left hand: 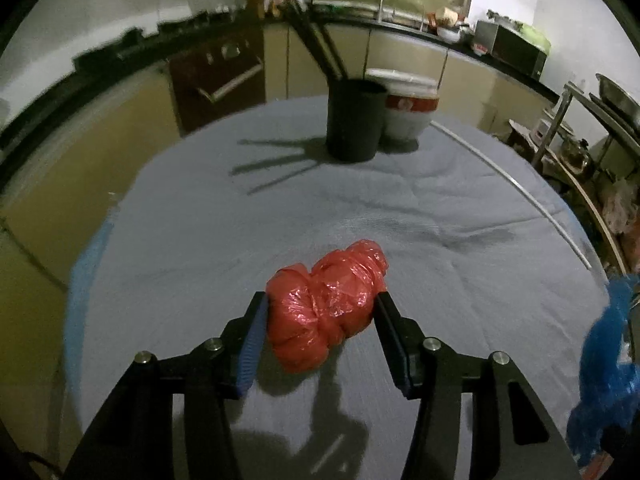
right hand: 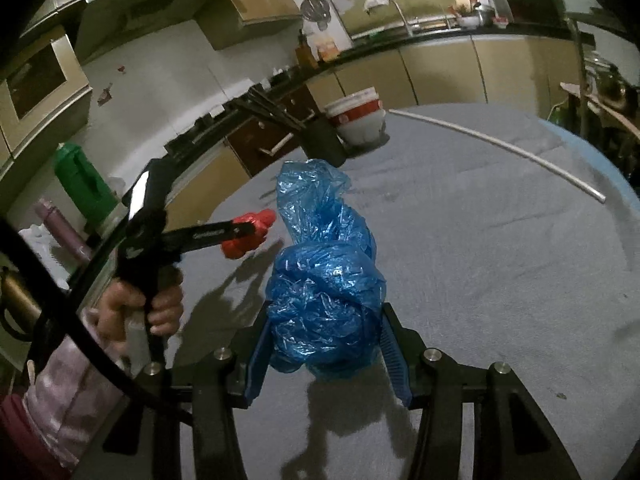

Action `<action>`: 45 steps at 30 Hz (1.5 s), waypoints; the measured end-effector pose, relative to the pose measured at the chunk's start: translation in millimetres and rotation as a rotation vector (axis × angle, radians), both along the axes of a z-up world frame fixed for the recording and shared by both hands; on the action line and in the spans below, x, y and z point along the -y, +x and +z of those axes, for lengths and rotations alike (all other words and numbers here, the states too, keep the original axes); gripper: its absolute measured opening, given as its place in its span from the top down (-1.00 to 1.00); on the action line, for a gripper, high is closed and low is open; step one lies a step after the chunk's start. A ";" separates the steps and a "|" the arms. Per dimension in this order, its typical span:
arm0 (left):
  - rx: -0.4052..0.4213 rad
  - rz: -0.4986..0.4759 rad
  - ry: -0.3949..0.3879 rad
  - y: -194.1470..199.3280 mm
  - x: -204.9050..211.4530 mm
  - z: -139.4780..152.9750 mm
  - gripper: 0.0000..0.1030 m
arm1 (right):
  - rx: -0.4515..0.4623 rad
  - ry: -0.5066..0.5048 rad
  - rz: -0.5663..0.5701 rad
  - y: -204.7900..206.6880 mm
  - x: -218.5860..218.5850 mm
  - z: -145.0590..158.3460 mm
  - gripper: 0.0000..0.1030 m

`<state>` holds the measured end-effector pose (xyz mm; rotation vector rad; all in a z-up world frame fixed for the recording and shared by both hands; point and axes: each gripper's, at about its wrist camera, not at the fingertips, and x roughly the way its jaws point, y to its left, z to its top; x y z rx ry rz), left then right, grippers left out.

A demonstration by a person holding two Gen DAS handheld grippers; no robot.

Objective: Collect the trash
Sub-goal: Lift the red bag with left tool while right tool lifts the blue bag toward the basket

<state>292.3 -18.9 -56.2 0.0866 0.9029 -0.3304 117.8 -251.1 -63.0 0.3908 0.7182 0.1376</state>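
Left tool (left hand: 320, 304): closed on crumpled red plastic bag (left hand: 326, 304), long axis crosswise. Right tool (right hand: 324, 316): clamps knotted blue plastic bag (right hand: 326, 292), tail upward, above grey cloth surface (right hand: 500, 240).

Bin (left hand: 353, 120) at table (left hand: 200, 240) far edge; bucket (left hand: 408, 110) just right.

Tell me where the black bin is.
The black bin stands at the table's far edge, touching the white bucket on its right, beyond the red bag.
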 end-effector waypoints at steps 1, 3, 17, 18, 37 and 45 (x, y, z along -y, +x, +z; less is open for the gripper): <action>0.021 0.007 0.011 -11.4 -0.1 7.3 -0.06 | 0.006 -0.001 -0.002 -4.6 0.0 2.4 -0.03; 0.063 0.018 0.034 -38.6 0.4 24.1 -0.06 | 0.019 -0.003 -0.006 -15.8 0.3 8.4 -0.03; 0.300 0.068 0.139 -193.7 12.8 97.6 -0.07 | 0.151 -0.027 -0.014 -117.0 0.5 53.4 -0.03; 0.316 0.069 0.137 -202.4 13.4 101.9 -0.07 | 0.161 -0.030 -0.013 -123.4 0.6 56.2 -0.03; 0.402 0.051 0.138 -270.5 30.5 129.4 -0.07 | 0.246 -0.048 -0.058 -201.6 19.4 75.3 -0.03; 0.406 0.029 0.147 -281.3 42.8 129.3 -0.07 | 0.239 -0.033 -0.076 -208.2 21.9 73.3 -0.03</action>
